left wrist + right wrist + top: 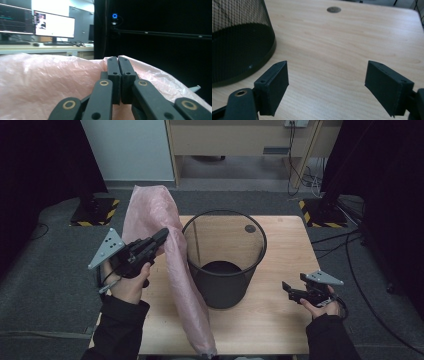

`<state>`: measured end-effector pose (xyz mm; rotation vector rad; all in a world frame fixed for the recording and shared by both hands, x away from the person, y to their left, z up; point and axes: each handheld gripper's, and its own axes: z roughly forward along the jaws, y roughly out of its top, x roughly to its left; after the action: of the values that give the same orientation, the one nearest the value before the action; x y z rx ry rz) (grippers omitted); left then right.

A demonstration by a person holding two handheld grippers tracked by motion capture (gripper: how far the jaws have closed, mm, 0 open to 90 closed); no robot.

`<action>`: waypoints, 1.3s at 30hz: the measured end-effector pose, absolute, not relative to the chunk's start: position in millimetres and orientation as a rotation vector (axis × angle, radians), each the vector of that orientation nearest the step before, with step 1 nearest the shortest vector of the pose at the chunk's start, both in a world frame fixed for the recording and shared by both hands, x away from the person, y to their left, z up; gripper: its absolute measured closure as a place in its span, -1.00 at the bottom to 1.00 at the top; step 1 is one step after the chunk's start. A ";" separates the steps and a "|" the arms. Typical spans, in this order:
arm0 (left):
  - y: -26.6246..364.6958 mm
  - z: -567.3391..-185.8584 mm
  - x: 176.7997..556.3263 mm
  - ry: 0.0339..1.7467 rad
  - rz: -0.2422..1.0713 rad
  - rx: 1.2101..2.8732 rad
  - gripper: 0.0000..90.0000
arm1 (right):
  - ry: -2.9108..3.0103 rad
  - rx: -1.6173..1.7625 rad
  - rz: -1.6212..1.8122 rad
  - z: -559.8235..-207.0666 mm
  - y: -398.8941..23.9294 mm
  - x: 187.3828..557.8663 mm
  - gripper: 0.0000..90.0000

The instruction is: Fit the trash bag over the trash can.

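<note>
A pink plastic bag [186, 292] hangs in a long drape from the table's front edge up past my left gripper [161, 237], just left of the bin. That gripper is shut on the bag's film. In the left gripper view the jaws are pressed together [117, 60] with crinkled pink bag [50, 82] bulging on both sides. A black mesh waste bin [225, 280] stands upright at the table's middle, empty inside. My right gripper [290, 290] hovers low to the right of the bin, open, with only bare wood between its pads [325, 70]. The bin wall [237, 45] is at its left.
The light wooden table [280, 320] has a small dark round cap [250, 228] behind the bin, seen too as a cap [334, 9] in the right gripper view. Grey carpet, black stands with hazard-striped bases and cables surround the table. Monitors [53, 25] sit on a desk beyond.
</note>
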<state>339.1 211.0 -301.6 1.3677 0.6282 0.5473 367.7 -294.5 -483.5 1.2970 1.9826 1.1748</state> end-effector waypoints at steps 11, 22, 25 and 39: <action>171.0 -299.4 344.1 0.615 0.517 1.384 0.96 | 1.792 1.233 1.367 -441.0 -292.6 363.3 -0.43; 140.7 -299.5 342.1 0.582 0.510 1.437 0.96 | 1.667 1.082 1.592 -381.5 -264.7 355.5 -0.32; 135.9 -298.5 342.3 0.572 0.525 1.446 0.96 | 1.648 1.050 1.620 -369.1 -255.0 357.0 -0.33; 112.8 -293.8 338.4 0.539 0.548 1.464 0.96 | 1.660 0.914 1.791 -322.6 -219.6 355.2 -0.22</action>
<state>338.4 112.8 -293.8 1.4644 0.5394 0.5481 355.2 -219.6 -322.6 0.9142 1.6602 1.7906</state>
